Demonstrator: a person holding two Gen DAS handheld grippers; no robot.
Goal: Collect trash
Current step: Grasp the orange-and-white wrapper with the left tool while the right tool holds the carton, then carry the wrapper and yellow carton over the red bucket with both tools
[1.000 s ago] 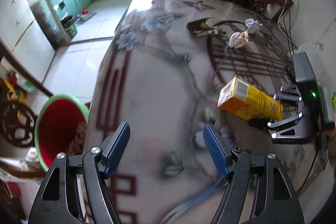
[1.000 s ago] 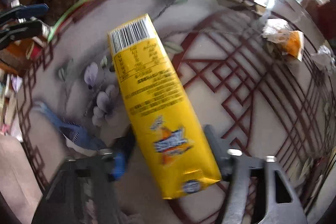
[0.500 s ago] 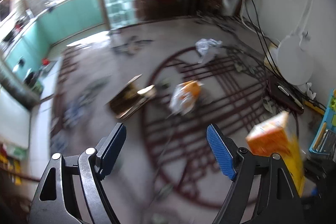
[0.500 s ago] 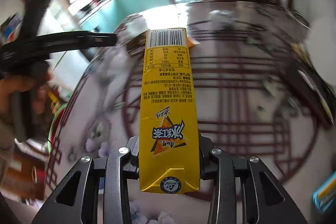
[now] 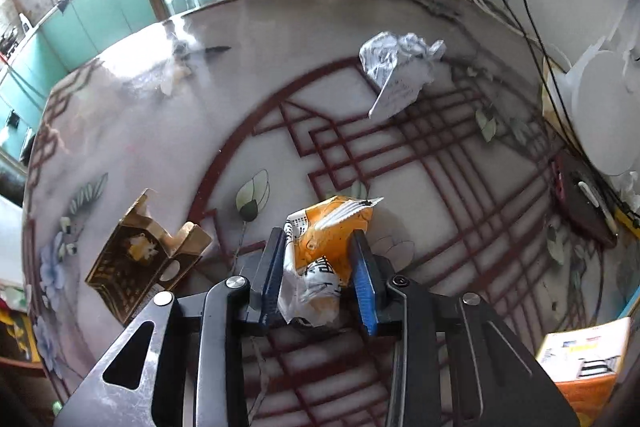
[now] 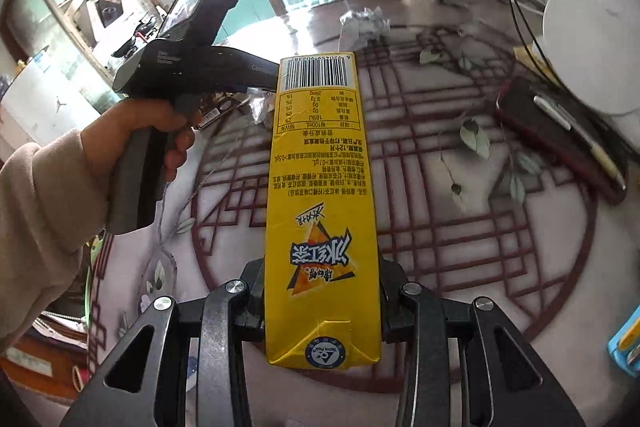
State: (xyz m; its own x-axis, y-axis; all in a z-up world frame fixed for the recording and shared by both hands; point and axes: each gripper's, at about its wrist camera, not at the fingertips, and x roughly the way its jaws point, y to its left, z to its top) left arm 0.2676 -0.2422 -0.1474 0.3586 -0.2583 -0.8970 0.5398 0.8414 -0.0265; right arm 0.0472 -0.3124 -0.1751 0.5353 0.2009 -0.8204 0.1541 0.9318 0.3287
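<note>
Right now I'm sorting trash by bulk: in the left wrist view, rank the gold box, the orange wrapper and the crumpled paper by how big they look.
1. Gold box
2. Orange wrapper and crumpled paper: they look alike, and the paper lies farther away, so unsure.

left hand-held gripper just closed and gripping, right hand-held gripper clamped
</note>
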